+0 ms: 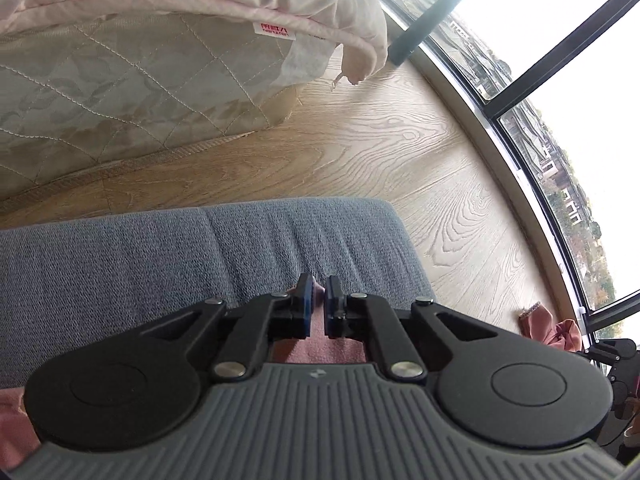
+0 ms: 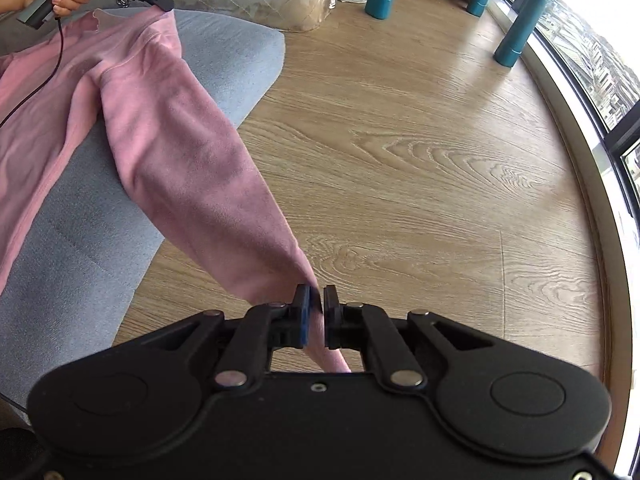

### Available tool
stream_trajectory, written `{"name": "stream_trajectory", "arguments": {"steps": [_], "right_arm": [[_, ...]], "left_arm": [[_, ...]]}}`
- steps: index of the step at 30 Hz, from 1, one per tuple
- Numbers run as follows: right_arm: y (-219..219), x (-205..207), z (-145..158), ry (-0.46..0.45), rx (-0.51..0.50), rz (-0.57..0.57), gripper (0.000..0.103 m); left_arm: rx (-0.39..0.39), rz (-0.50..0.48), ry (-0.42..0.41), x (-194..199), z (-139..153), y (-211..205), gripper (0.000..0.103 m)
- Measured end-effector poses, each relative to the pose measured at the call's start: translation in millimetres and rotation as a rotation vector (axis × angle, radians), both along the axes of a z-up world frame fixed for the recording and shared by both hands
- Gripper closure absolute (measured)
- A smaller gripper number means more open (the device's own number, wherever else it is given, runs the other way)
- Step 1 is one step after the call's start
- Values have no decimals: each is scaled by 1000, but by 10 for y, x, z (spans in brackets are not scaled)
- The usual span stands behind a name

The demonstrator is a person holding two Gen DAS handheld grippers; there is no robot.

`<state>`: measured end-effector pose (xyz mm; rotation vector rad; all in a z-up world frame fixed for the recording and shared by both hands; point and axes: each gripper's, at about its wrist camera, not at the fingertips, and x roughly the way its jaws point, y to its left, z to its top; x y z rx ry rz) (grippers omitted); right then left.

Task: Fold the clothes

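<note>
The left gripper (image 1: 319,300) pinches pink cloth (image 1: 320,350) over the grey cushion (image 1: 160,252), mattress (image 1: 120,100) far left.

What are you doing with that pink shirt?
A person is folding it, with a gripper in each hand. The right gripper pinches the end of a sleeve of the pink shirt, held out over the floor. The left gripper pinches the shoulder. The rest lies on a grey cushion.

A home bedroom: quilted mattress (image 1: 120,92), wood floor (image 2: 400,140), tall city-view windows (image 1: 560,60).
</note>
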<state>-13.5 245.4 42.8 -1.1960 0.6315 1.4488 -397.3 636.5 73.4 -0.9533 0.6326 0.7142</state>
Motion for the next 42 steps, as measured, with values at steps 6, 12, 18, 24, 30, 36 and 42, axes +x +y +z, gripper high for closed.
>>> {"name": "stream_trajectory", "arguments": {"steps": [6,12,18,24,30,36,42], "right_arm": [[-43,160,-132,13,13,-81,64],[-123,132,-674,174,8,-173,53],[-97,98,-1139,189,88,-359,53],[-81,-18,-1262,175,108,-304,58],[-61,-107,-1283,145,124,-251,99],[-135,94,-564,-63,325,-306,99],[-219,277,-77,-73,365,-331,99]], "left_arm": [[18,54,-55,-149,81,140,96],[49,-60,-55,23,165,2,95],[62,-249,29,351,87,-325,95],[155,-378,126,566,58,-542,87],[202,-338,173,544,-47,-491,86],[189,-250,143,404,-62,-304,86],[202,-191,142,241,-17,-200,83]]}}
